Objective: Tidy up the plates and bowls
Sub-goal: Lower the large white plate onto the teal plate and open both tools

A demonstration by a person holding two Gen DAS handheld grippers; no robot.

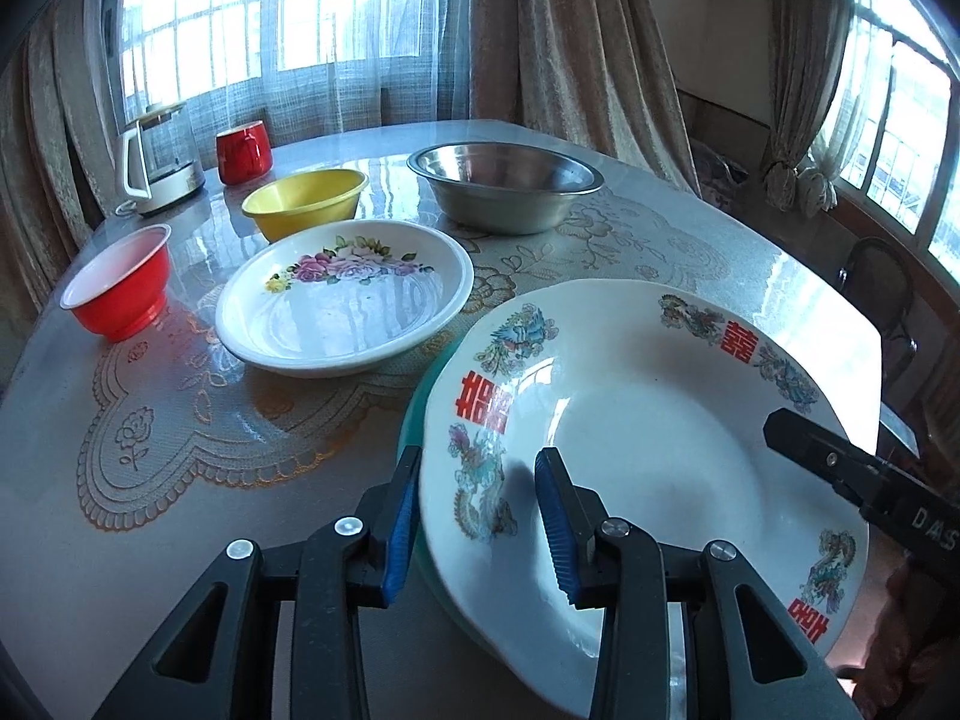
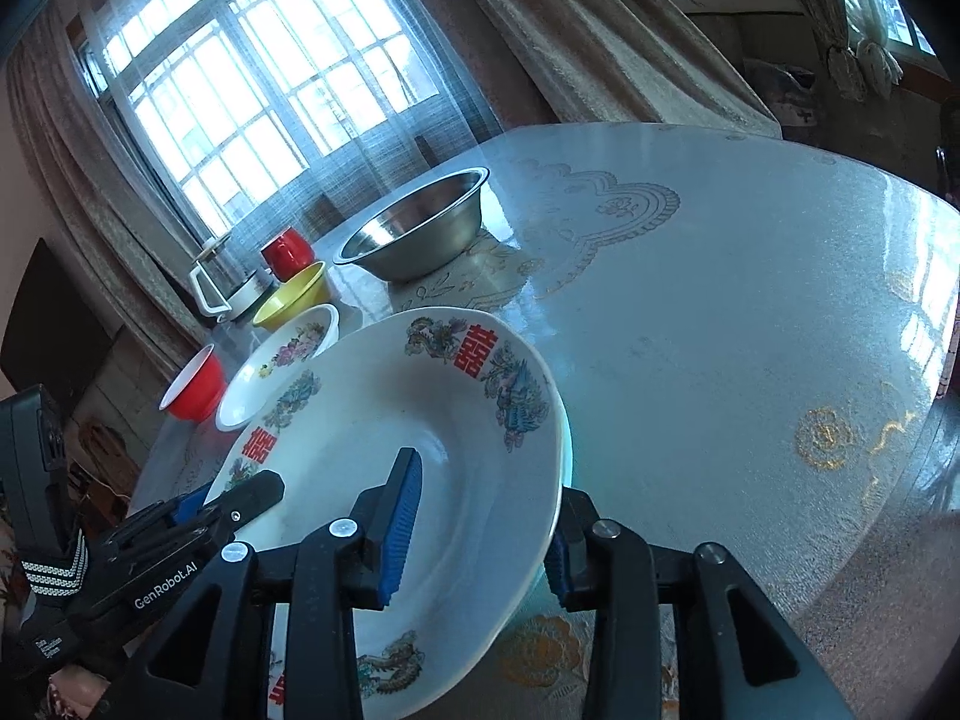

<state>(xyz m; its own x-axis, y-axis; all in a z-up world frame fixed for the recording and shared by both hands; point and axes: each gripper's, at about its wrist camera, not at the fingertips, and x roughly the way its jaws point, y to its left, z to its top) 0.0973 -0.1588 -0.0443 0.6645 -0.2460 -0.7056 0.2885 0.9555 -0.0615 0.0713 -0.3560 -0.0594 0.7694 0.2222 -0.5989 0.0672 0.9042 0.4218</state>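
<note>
Left wrist view shows my left gripper [image 1: 477, 516] and right gripper [image 2: 480, 531], jaws apart, straddling opposite rims of the dragon-print plate [image 1: 648, 420], stacked on a teal plate [image 1: 414, 420]; stiff, glossy, breakable, so rims suit.

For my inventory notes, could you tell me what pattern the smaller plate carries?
The smaller plate is white with pink-purple roses; clearest in the left wrist view.

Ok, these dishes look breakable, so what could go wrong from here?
The left tongs and right tongs both straddle the rim of the double-happiness plate. Pulling away carelessly might snag it and slide it off the teal plate underneath. The floral plate sits close by and could get knocked.
</note>
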